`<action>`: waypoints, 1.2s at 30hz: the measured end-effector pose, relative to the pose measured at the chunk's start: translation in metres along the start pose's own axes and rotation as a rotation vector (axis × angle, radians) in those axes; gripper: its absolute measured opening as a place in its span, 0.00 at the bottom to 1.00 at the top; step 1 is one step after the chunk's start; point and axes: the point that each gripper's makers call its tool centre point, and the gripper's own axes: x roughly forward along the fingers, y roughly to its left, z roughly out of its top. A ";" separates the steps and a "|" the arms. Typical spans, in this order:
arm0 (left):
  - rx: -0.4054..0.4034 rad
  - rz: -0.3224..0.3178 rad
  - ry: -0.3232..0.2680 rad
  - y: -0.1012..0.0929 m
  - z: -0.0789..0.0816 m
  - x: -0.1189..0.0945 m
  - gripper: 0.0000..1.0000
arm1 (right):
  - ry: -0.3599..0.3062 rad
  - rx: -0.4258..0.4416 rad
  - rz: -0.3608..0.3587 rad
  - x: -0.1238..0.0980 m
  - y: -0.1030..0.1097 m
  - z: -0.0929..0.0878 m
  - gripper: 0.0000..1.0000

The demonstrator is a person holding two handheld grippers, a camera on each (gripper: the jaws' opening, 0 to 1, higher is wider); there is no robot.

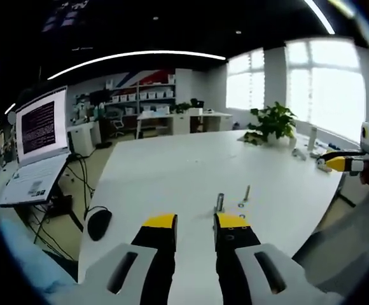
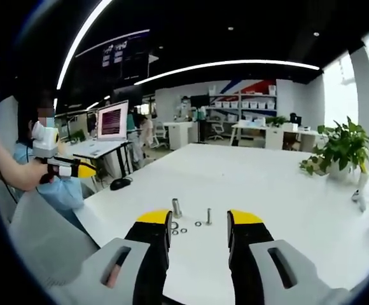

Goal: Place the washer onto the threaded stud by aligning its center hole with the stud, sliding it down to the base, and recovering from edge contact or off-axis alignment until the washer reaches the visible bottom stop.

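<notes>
Both hand-held grippers, left [image 1: 195,221] and right [image 2: 199,217], gape wide, empty; washer [image 2: 198,223] (thin, stiff, slippery) lies lower centre beside stud [image 2: 208,216]; I'd pinch its rim.

A white table [image 2: 286,190] is seen with a potted plant [image 2: 340,149] near its far edge. A laptop [image 1: 41,143] is propped open on a stand beside it, and a mouse [image 1: 99,223] lies at the table's corner.
</notes>
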 end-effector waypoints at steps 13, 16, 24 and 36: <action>0.054 0.027 0.115 0.004 -0.021 0.005 0.22 | -0.029 0.058 0.012 -0.001 -0.004 0.005 0.44; 0.071 0.030 0.111 0.003 -0.019 0.005 0.22 | -0.020 0.035 0.025 0.002 0.001 0.005 0.46; 0.036 -0.007 0.174 -0.003 -0.030 0.013 0.22 | 0.003 -0.025 0.010 0.004 0.001 0.002 0.47; 0.057 -0.108 0.250 -0.035 -0.034 0.059 0.26 | 0.002 -0.020 0.019 0.003 0.001 0.002 0.47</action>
